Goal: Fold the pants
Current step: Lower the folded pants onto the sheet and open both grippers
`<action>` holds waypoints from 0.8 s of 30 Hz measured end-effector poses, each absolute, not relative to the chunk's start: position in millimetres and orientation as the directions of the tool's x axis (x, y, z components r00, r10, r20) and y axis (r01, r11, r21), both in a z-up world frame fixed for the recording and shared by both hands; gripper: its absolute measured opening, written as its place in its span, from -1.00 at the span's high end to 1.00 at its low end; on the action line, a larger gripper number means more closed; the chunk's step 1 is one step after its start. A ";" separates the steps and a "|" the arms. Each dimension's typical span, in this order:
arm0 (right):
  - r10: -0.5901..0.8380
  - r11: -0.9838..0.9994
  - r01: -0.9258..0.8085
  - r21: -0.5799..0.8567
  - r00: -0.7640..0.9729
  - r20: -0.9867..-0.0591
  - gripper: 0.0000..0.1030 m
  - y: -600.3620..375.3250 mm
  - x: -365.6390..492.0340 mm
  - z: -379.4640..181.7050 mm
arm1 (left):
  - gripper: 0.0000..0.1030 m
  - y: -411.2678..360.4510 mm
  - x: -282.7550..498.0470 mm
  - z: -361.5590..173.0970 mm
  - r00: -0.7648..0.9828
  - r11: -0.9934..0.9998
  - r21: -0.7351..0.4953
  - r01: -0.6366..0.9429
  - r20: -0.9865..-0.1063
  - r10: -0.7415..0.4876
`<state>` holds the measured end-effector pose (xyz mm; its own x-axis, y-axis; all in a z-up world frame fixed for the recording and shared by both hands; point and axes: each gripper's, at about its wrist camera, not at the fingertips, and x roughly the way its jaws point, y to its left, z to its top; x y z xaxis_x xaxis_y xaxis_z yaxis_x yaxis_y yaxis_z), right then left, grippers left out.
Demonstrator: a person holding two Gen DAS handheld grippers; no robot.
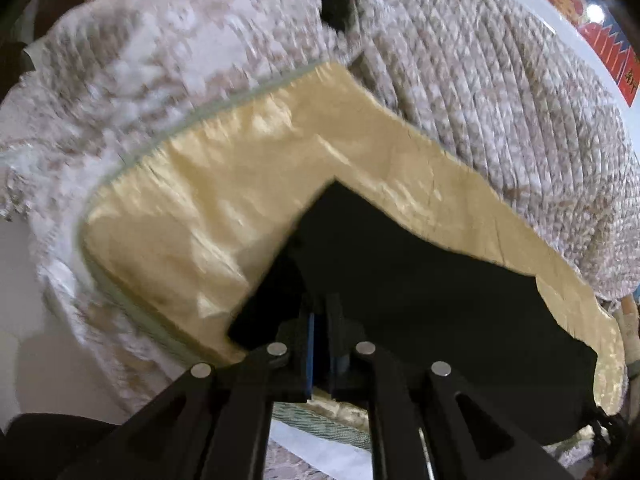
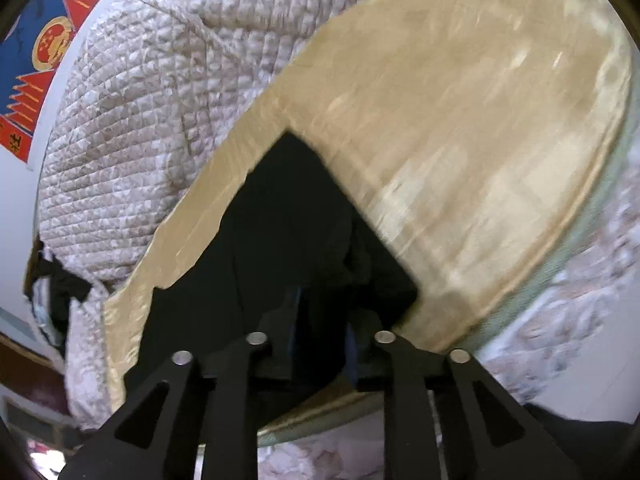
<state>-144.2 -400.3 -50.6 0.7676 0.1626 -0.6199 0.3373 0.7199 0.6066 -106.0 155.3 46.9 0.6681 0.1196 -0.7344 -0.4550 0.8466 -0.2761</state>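
Nearest in the left wrist view: left gripper [image 1: 325, 344], jaws drawn close together, blue pads almost meeting, pinched on the near edge of black pants [image 1: 420, 280]. Black cloth seen directly between and around the fingers [image 1: 308, 354], so closed on the pants. Just beyond, pants spread as a dark flat shape with one sharp corner pointing away, lying on a yellow satin cover [image 1: 192, 216]. Green piped border along the left edge of this cover. Farther out, a quilted beige blanket [image 1: 480, 92] bunched behind the cover, touching it. At the far upper right, a red and blue poster [image 1: 576, 12] on a white wall.

Nearest in the right wrist view: right gripper [image 2: 320, 340], jaws also narrow, black cloth bunched between the fingers [image 2: 286, 328], closed on the pants [image 2: 280, 240]. Exact contact of the pads hard to see, because all is dark there. Beyond, same pointed corner of the pants directed away, resting on the yellow satin cover [image 2: 460, 140], somewhat blurred. Behind and to the left, the quilted beige blanket [image 2: 160, 92], heaped beside the cover. Farthest, at the upper left, the red and blue poster [image 2: 40, 52].
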 end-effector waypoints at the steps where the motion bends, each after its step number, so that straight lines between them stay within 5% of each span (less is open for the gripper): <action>1: 0.113 0.734 0.355 0.579 0.776 -0.620 0.53 -401.2 -150.3 -44.2 | 0.84 153.8 -106.2 53.4 0.678 0.851 -0.258 -0.457 -0.721 0.145; 5: -0.040 0.805 0.380 0.456 0.802 -0.597 0.53 -399.2 -156.8 -19.3 | 0.82 135.2 -94.7 71.2 0.733 0.899 -0.239 -0.368 -0.669 0.122; 11: 0.111 0.908 0.161 0.388 0.799 -0.591 0.53 -362.4 -104.1 -6.7 | 0.82 84.9 -36.3 67.9 0.720 0.958 -0.211 -0.193 -0.694 -0.008; 16: 0.079 0.949 0.140 0.282 0.761 -0.644 0.53 -353.9 -45.2 -3.6 | 0.81 52.5 8.0 62.7 0.706 0.985 -0.146 -0.093 -0.707 -0.038; 24: -0.051 0.965 0.217 0.151 0.712 -0.700 0.53 -365.1 -1.7 -18.7 | 0.69 73.6 49.7 5.8 0.612 0.979 -0.097 -0.182 -0.790 0.036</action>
<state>-1.7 -365.1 -18.7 0.7121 -0.0506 -0.7002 0.2167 0.9645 0.1507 49.7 73.6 5.8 0.6122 0.0358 -0.7899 -0.1821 0.9785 -0.0968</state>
